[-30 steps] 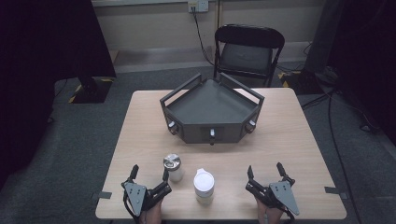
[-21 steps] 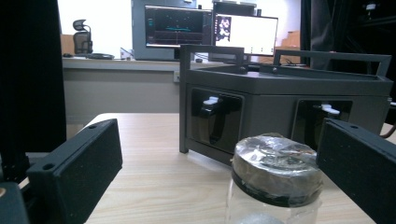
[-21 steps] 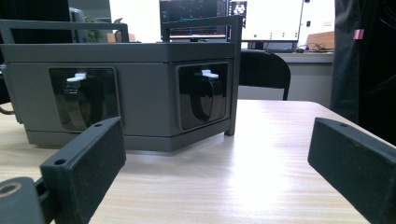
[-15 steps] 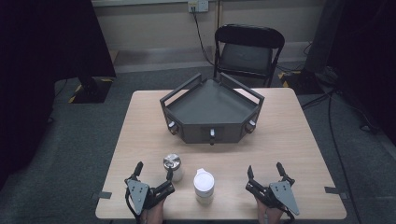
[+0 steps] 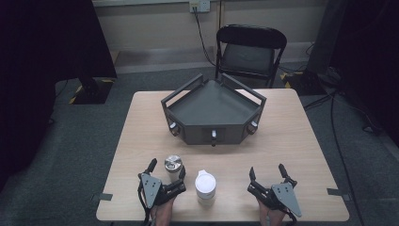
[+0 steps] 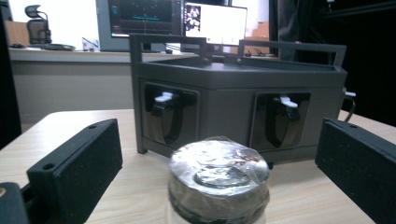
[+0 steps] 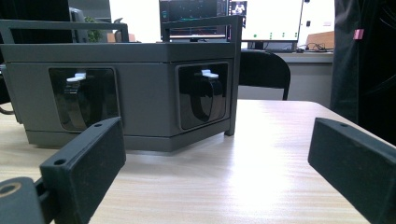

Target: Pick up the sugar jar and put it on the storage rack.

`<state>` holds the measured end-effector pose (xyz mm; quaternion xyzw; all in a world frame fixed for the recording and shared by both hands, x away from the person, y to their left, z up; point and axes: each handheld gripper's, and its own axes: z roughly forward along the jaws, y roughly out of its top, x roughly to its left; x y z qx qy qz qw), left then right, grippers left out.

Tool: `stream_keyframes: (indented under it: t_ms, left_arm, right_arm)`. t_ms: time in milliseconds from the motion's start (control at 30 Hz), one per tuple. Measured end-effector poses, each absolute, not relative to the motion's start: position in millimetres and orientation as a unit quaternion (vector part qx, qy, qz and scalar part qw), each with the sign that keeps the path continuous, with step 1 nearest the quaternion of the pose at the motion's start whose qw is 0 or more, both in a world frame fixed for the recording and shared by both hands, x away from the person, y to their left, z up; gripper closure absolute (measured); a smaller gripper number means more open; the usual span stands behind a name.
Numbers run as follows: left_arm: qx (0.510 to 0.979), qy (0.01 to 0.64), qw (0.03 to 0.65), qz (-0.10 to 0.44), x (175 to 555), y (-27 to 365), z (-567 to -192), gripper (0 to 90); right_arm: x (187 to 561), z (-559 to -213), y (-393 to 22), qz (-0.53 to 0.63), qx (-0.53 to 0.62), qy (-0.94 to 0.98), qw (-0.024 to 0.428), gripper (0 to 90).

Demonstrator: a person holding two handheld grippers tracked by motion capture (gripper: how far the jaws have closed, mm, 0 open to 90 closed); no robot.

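A small jar with a silver foil-covered lid (image 5: 173, 164) (image 6: 218, 184) stands near the table's front edge. My left gripper (image 5: 166, 170) (image 6: 219, 163) is open, its jaws reaching to either side of the jar. A white lidded cup (image 5: 205, 186) stands just right of it. My right gripper (image 5: 267, 173) (image 7: 224, 161) is open farther right, with bare tabletop between its jaws. A dark grey angular tray (image 5: 214, 136) (image 6: 233, 79) (image 7: 140, 60) with latches on its front panels sits at the table's middle.
The wooden table (image 5: 291, 141) has bare room on both sides of the tray. A black folding chair (image 5: 249, 52) stands behind the table's far edge. Monitors (image 6: 187, 18) on a desk stand beyond the tray.
My left gripper has moved forward, so the jar now sits between its jaws. The right gripper has stayed in place.
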<state>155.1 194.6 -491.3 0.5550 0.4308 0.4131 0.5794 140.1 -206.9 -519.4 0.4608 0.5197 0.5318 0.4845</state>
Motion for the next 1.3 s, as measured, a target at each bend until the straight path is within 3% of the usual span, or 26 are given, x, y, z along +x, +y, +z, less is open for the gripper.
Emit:
stream_keyframes:
  t_ms: [433,700,1300]
  left_arm:
    - [0.561,0.452,0.567,0.400,165,189,-497,23.9]
    - [0.566,0.451,0.564,0.397,168,190,-499,33.2]
    - [0.568,0.455,0.558,0.399,167,187,-498,34.9]
  right_arm:
    - [140,-519,-207,0.532,0.461,0.520,0.484,2.8]
    - [140,-519,-207,0.532,0.461,0.520,0.484,2.8]
    - [140,-519,-207,0.532,0.461,0.520,0.484,2.8]
